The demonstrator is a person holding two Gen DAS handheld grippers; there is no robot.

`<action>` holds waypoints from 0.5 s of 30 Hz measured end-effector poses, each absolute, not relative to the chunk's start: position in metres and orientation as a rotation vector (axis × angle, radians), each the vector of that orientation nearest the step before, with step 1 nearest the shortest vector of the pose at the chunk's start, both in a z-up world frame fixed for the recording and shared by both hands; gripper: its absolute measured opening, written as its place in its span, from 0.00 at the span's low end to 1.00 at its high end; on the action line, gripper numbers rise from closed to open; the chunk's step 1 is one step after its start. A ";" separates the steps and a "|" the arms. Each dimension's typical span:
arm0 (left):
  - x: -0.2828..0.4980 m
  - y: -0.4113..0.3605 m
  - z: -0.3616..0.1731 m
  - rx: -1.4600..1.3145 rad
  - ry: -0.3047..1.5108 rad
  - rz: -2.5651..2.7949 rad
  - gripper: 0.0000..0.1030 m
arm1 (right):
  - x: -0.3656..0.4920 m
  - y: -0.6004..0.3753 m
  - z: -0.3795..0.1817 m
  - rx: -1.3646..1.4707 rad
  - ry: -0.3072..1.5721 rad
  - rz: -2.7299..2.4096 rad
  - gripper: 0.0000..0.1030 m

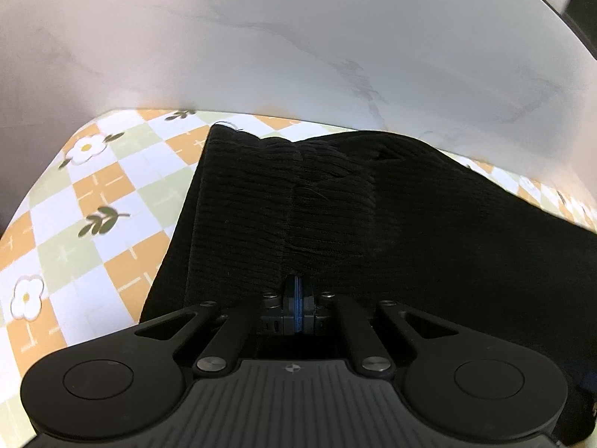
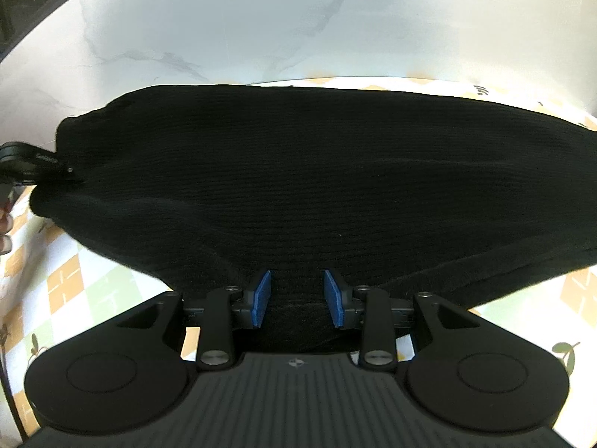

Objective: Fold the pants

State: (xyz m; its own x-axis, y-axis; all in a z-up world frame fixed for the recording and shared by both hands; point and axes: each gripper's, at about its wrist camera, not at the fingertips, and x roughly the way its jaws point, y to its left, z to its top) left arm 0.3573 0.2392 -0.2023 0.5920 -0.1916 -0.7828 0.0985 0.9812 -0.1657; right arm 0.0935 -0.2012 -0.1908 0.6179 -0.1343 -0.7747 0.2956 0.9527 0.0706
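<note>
Left tool (image 1: 294, 289) pinched on one black ribbed pants (image 1: 335, 201), right tool (image 2: 297, 295) wide, atop one checkered tablecloth (image 1: 93, 201).

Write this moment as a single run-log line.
left gripper shut on black pants | right gripper open, astride hem | checked cloth beneath

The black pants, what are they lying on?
The black pants lie on a checked cloth with flowers and leaves, which shows around their edges. Beyond it is pale marbled floor. What lies directly beneath the pants is covered.
</note>
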 end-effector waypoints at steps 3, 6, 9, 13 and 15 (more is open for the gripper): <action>0.357 0.239 -0.202 -0.197 0.936 -0.110 0.03 | 0.090 -0.215 -0.187 0.222 0.880 -0.167 0.35; 0.349 0.224 -0.190 -0.203 0.959 -0.019 0.04 | 0.080 -0.237 -0.174 0.218 0.854 -0.114 0.45; 0.326 0.182 -0.171 -0.112 0.932 0.006 0.17 | 0.058 -0.274 -0.158 0.182 0.746 -0.133 0.53; 0.289 0.103 -0.153 -0.038 0.891 -0.089 0.34 | 0.041 -0.355 -0.162 0.253 0.727 -0.277 0.53; 0.276 0.062 -0.154 -0.019 0.895 -0.132 0.40 | 0.029 -0.398 -0.167 0.313 0.717 -0.362 0.53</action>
